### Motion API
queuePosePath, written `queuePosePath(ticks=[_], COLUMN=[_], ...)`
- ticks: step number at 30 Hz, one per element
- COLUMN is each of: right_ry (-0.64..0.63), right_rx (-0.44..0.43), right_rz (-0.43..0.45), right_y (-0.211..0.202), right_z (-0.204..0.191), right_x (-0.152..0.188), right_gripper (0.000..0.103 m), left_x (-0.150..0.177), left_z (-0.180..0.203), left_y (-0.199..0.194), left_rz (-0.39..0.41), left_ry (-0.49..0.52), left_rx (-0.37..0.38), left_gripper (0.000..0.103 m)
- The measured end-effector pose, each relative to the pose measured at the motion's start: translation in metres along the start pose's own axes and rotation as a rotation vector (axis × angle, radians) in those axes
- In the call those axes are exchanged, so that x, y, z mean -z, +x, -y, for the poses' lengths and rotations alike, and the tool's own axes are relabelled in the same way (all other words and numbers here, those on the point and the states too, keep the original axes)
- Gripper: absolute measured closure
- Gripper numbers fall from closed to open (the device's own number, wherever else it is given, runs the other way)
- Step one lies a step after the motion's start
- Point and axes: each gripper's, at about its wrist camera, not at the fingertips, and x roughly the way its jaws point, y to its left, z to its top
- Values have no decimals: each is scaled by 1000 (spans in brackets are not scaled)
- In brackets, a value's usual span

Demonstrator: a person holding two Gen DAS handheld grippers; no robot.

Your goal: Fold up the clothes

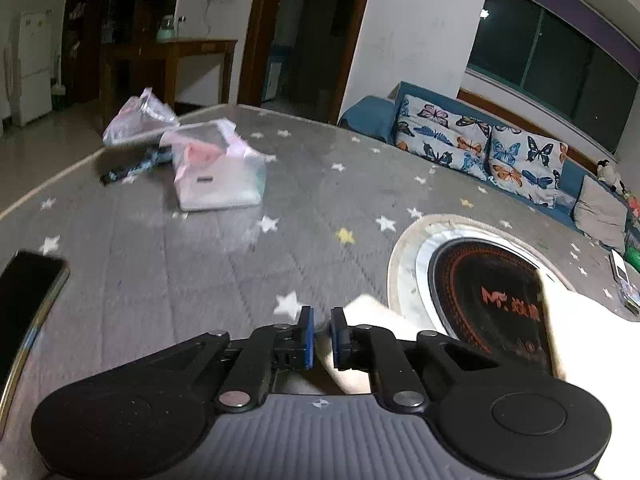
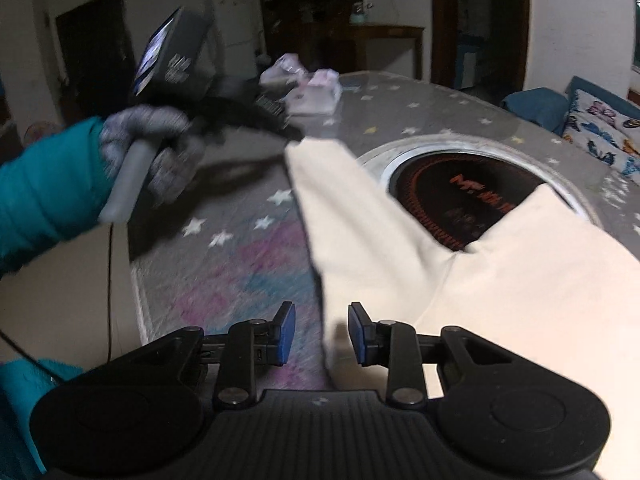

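A cream-white garment (image 2: 500,276) lies on the grey star-patterned table cover (image 1: 200,272), partly over the round hob (image 2: 472,196). In the left wrist view my left gripper (image 1: 321,338) has its blue pads nearly together on a corner of the garment (image 1: 362,308), lifted off the table. In the right wrist view the left gripper (image 2: 288,130) holds the end of one cream strip up. My right gripper (image 2: 322,332) is open, its jaws on either side of the garment's left edge, not closed on it.
A black phone (image 1: 28,292) lies at the table's left edge. Plastic-wrapped packages (image 1: 216,172) and a dark strap (image 1: 132,168) lie at the far side. The round hob (image 1: 488,292) is set in the table. A blue sofa with butterfly cushions (image 1: 480,144) stands behind.
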Motion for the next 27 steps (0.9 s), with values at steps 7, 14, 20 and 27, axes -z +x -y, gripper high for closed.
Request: queuePosePath(ticks=[7,14,20,27], right_ry=[1,-23,-13,71], right_rx=[-5,-35,-17,54], right_rz=[-12,-38,-12,42], right_y=[8,23,8,-21], right_z=[3,-5,-6,12], right_x=[0,2,2,10], right_gripper=[74,73,73,73], left_x=[14,17,14,-8], left_z=[-6,-2,-4,32], left_y=[-7,4,10,-26], left_rz=[-33,-43,-34,63], left_ry=[-74,-110,-140,-96], left_rx=[11,-8,-4,147], left_gripper=[57,61,97,98])
